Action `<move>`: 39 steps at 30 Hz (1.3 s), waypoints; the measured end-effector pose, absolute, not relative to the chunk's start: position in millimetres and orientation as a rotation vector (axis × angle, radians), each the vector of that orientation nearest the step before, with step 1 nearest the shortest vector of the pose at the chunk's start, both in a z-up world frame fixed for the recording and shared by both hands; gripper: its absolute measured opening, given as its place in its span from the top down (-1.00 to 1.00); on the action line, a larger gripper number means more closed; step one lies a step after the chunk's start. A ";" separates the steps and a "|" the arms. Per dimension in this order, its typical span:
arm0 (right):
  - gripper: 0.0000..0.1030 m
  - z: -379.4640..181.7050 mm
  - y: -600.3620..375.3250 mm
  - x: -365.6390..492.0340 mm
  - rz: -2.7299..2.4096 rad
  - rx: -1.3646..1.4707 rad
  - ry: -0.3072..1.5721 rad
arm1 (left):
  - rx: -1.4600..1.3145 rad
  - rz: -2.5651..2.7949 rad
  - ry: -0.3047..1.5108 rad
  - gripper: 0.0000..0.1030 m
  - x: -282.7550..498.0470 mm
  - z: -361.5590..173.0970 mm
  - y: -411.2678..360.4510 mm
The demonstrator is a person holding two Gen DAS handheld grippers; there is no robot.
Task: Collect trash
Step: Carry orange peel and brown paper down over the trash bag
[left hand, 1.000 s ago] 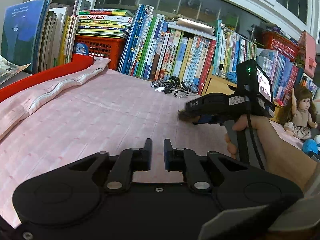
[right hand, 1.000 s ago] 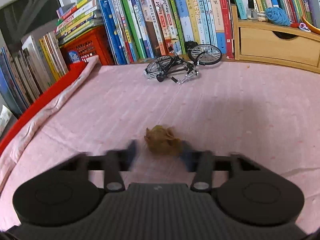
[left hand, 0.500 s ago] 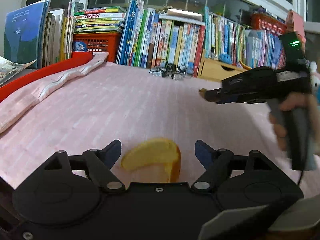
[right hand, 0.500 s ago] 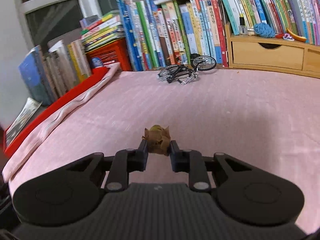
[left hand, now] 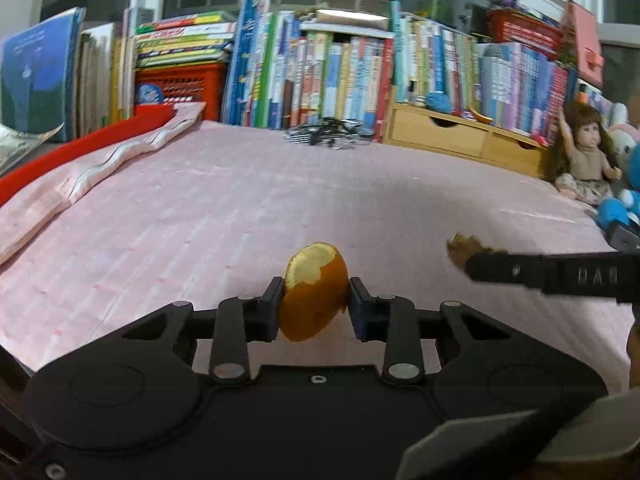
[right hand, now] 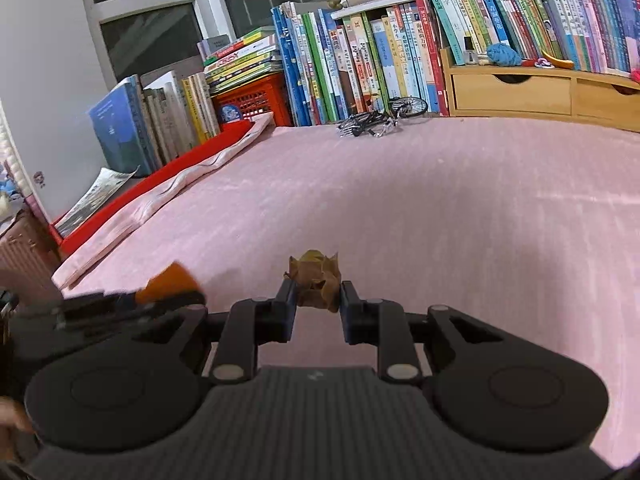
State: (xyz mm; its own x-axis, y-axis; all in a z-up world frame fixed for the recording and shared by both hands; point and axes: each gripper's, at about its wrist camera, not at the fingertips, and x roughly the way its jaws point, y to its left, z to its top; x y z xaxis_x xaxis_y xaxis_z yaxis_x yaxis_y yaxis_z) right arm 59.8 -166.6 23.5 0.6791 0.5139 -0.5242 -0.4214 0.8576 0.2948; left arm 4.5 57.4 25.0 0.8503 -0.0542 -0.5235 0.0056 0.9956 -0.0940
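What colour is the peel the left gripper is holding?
The peel is orange outside, pale yellow-white inside; the left wrist view shows it best.

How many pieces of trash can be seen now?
2. The orange peel is held in the left gripper; the brown crumpled scrap is held in the right gripper. More may lie outside the views.

The left gripper (left hand: 314,306) is matte black plastic: two flat fingers (left hand: 270,312) with dark blue pads, each on a pair of straight link bars pinned by round silver rivets. Behind them sit two broad round housings with shallow circular recesses and a small screw at the centre of the smooth base plate. A grey panel edge shows at its lower right. The right gripper (right hand: 316,308) is the same build, but its base plate is ribbed dark grey. Seen side-on, its finger carries pale embossed letters.
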 end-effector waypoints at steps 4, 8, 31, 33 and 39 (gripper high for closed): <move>0.46 25.5 -173.5 32.7 0.521 0.140 0.619 | -0.074 -0.063 0.561 0.39 -10.9 32.6 42.8; 0.46 26.6 -182.9 4.8 0.505 0.144 0.603 | -0.072 -0.097 0.581 0.39 -32.4 39.1 30.2; 0.46 -10.1 -203.2 -107.9 0.477 0.178 0.660 | 0.019 -0.172 0.787 0.39 -132.7 8.3 21.1; 0.46 -17.1 -201.5 -112.6 0.473 0.175 0.681 | 0.019 -0.170 0.818 0.39 -134.7 0.3 23.3; 0.46 -36.6 -195.8 -123.0 0.460 0.168 0.731 | 0.018 -0.176 0.896 0.39 -137.0 -22.0 26.3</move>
State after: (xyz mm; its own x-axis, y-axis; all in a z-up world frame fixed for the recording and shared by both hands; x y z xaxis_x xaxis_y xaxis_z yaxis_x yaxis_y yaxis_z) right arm -123.0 -195.8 -36.6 0.6504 0.4602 -0.6043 -0.3454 0.8877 0.3043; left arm -137.0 26.3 -22.0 0.6113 -0.1448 -0.7780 0.1599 0.9854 -0.0577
